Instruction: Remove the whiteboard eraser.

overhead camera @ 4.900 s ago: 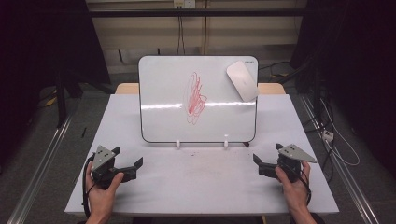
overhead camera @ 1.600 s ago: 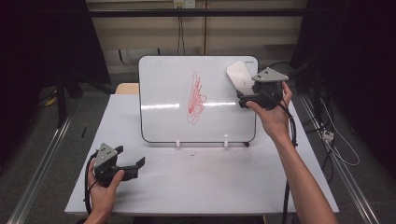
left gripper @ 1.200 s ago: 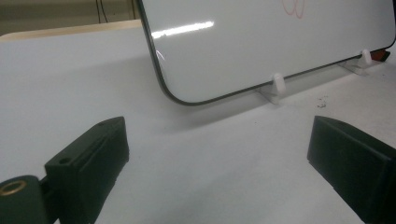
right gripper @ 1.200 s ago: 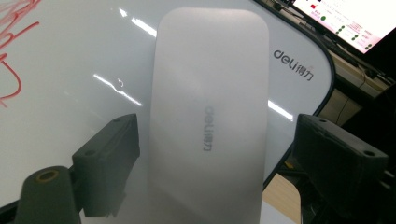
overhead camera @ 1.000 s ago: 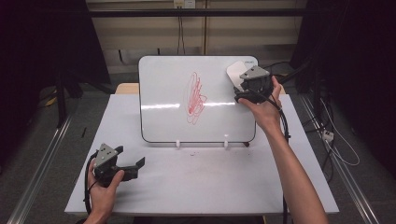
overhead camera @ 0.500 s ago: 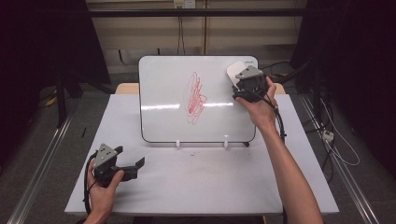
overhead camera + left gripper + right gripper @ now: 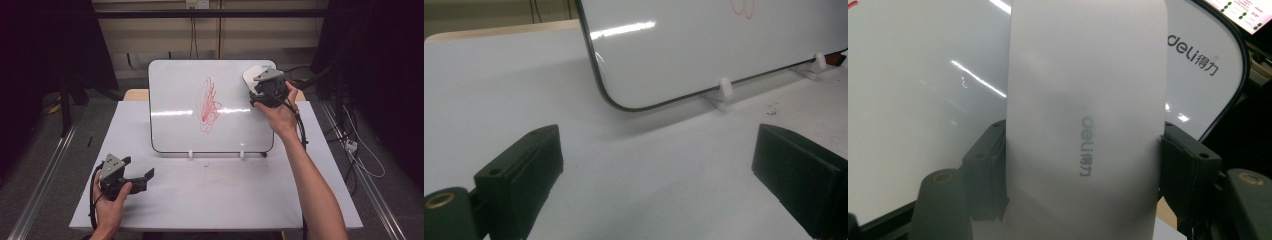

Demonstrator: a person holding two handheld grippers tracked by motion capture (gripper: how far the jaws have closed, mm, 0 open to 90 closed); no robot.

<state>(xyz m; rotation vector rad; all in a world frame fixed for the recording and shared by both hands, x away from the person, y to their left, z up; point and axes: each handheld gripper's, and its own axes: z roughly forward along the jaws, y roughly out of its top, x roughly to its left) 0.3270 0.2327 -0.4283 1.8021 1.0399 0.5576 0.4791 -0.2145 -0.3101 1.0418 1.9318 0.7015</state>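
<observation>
A: Since the earliest frame, what had moved?

B: From the high view, the right gripper (image 7: pixel 261 92) had left the near right of the tabletop (image 7: pixel 210 195) and gone up to the eraser (image 7: pixel 250 76) at the board's (image 7: pixel 180 100) top right corner. Its fingers had just been closing, with the eraser between them. The left gripper (image 7: pixel 137 176) had kept its place at the near left, resting on the tabletop in the person's left hand (image 7: pixel 111 200).

A: And the left gripper view?

B: Its fingers (image 7: pixel 524 165) were spread wide with nothing between them, pointing across bare tabletop toward the board's lower edge and its white feet (image 7: pixel 724 86).

A: The right gripper view?

B: The eraser (image 7: pixel 1088 115) stood upright against the board (image 7: pixel 923 100), and the fingers (image 7: pixel 985 170) were pinching it from both sides, pads pressed on its edges.

A: So which step was that?

B: I'd judge it was the grasp, just completed. The red scribble (image 7: pixel 210 104) in the board's middle was untouched.

A: What did the next move call for?

B: Probably pulling the eraser free of the board, carrying it left and down to the scribble, and keeping its felt face flat on the surface while wiping. The board stands on small feet, so too hard a push might tip it.
</observation>
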